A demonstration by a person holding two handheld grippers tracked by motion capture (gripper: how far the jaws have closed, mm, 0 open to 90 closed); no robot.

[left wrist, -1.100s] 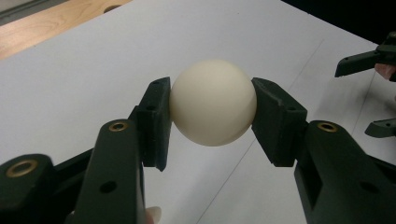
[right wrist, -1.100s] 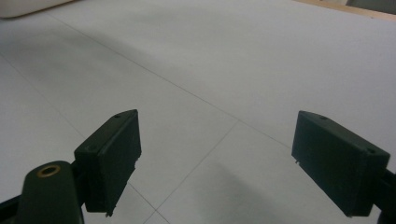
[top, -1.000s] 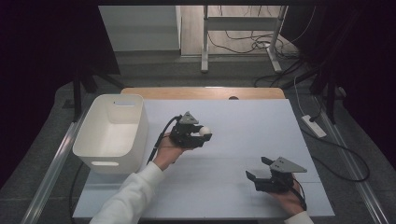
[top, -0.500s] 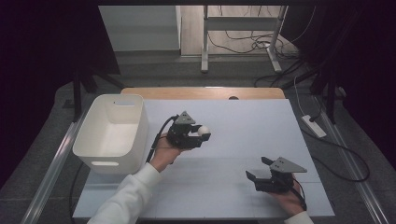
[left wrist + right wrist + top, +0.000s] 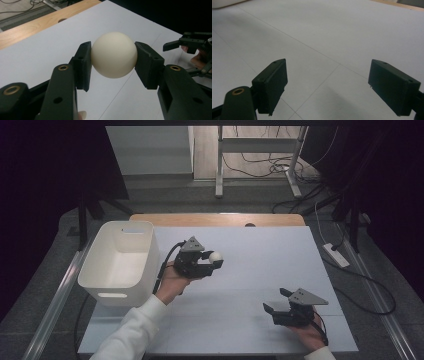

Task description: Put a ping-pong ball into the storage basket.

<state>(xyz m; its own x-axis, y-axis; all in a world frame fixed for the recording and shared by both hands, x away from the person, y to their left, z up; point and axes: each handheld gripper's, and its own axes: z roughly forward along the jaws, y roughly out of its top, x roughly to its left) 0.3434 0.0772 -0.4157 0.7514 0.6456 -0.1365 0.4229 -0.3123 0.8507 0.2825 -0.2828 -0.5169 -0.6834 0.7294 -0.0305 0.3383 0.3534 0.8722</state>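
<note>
Right gripper [image 5: 276, 308]: nearest the front edge of the tabletop, toward its right corner; held in a hand low over the surface; jaws spread wide, with bare surface between them in the right gripper view [image 5: 327, 86].

Tabletop [image 5: 260, 270]: pale grey-white sheet crossed by thin seam lines; a strip of wood shows along its far edge.

Left gripper [image 5: 214, 265]: raised above the middle of the tabletop, left of centre; carried by a hand in a white sleeve [image 5: 131, 332]; a grey three-cornered plate sits on top; jaws clamped on the ball, one pad pressing each side [image 5: 113, 60].

Ball [image 5: 114, 54]: plain cream-white sphere, smooth and matte, without markings; soft shading on its underside; gripped at its widest part, clear of the surface; in the high view a small white dot [image 5: 216, 257] at the gripper's tip.

Bin [image 5: 120, 262]: white rectangular plastic container with rounded corners and slot handles; stands at the left edge of the tabletop, just beside the left hand; nothing visible inside it.
</note>
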